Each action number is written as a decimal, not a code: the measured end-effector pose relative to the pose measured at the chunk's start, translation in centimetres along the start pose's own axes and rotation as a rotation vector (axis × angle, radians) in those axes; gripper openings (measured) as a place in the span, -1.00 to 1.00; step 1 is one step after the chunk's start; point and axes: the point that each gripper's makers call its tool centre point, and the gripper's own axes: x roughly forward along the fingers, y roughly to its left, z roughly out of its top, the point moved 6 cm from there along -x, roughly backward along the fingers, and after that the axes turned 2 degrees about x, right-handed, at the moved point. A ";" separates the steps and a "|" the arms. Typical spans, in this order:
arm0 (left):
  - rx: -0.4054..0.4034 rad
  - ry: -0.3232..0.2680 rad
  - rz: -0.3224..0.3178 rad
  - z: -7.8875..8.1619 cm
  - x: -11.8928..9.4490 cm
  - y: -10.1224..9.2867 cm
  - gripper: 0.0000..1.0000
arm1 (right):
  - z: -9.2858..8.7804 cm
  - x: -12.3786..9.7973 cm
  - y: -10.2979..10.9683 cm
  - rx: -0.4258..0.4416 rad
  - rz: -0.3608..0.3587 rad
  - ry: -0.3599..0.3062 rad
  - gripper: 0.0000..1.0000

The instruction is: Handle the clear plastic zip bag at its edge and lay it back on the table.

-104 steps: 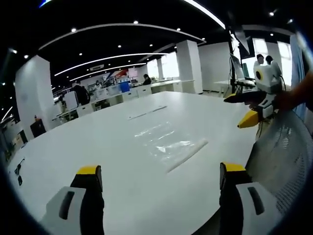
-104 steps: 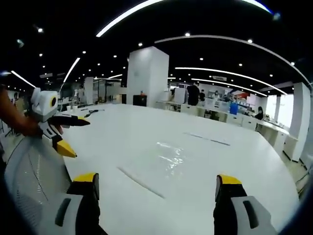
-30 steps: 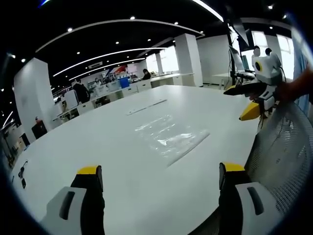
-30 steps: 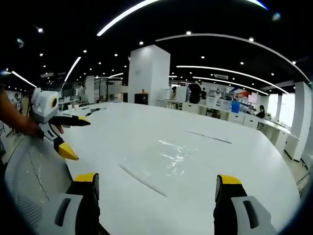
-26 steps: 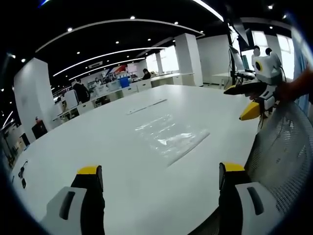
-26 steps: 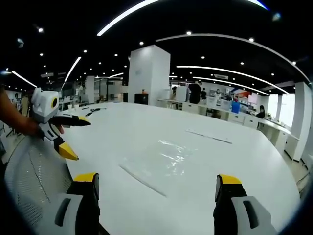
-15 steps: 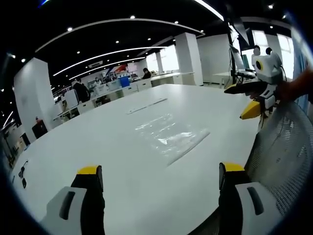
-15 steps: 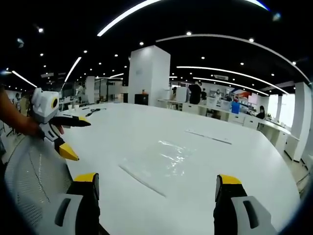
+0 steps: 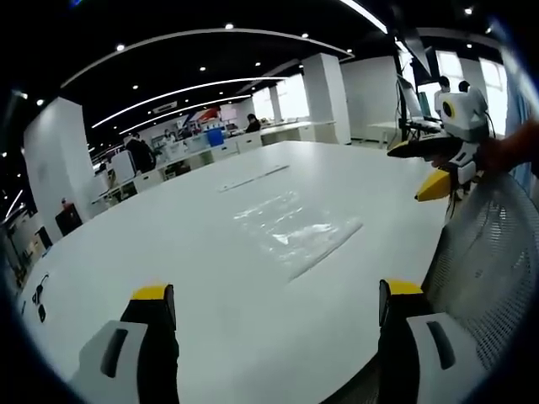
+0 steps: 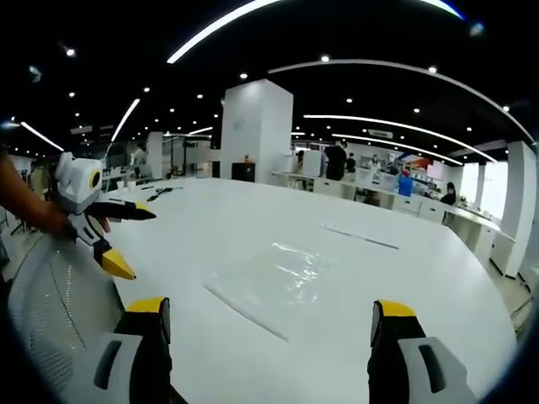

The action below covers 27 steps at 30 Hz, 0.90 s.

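Observation:
A clear plastic zip bag (image 9: 295,233) lies flat on the white table (image 9: 152,244), its zip edge toward the near right. In the right gripper view the same bag (image 10: 282,282) lies ahead, its zip strip nearest me. My left gripper (image 9: 274,303) is open above the table's near edge, short of the bag, with nothing between its jaws. My right gripper (image 10: 263,324) is open too, just short of the bag. In the left gripper view the right gripper (image 9: 421,168) hangs at the upper right, and in the right gripper view the left gripper (image 10: 126,240) hangs at the far left.
A grey mesh chair back (image 9: 493,252) stands at the table's near side, also the chair back (image 10: 46,295). A thin strip (image 9: 253,178) lies farther across the table. A white pillar (image 10: 255,130), desks and people stand beyond.
Only small camera drift in both views. The bag lies in the same place on the table and both grippers stay open.

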 end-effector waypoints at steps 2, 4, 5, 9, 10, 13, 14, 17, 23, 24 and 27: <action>0.003 -0.001 -0.003 0.0 0.0 -0.1 0.98 | 0.0 0.0 0.1 -0.004 0.000 0.001 0.99; 0.004 -0.001 -0.003 0.0 0.0 -0.1 0.98 | 0.1 0.0 0.1 -0.004 0.000 0.000 0.99; 0.003 0.000 -0.002 0.0 0.0 0.0 0.98 | 0.1 0.0 0.1 -0.005 -0.001 0.000 0.99; 0.006 -0.003 -0.002 0.0 0.0 -0.1 0.98 | 0.0 0.0 0.1 -0.009 -0.002 0.004 0.99; 0.006 -0.002 -0.002 0.0 0.0 -0.1 0.98 | 0.0 0.0 0.1 -0.011 -0.001 0.006 0.99; 0.009 -0.002 -0.003 0.1 0.0 -0.1 0.98 | 0.0 0.0 0.1 -0.015 -0.002 0.006 0.99; 0.010 -0.002 -0.003 0.1 0.0 -0.1 0.98 | 0.0 0.0 0.2 -0.012 -0.001 0.005 0.99; 0.009 0.001 -0.002 0.1 -0.1 -0.2 0.98 | -0.1 0.0 0.1 -0.014 0.000 0.008 0.99; 0.009 0.003 0.002 -0.1 -0.1 0.0 0.98 | -0.2 0.1 0.1 -0.018 0.006 0.013 0.99; 0.009 0.001 0.002 -0.1 -0.1 0.0 0.98 | -0.2 0.1 0.1 -0.019 0.005 0.013 0.99; 0.010 0.003 0.001 -0.1 -0.1 -0.1 0.98 | 0.0 0.0 0.2 -0.018 0.002 0.011 0.99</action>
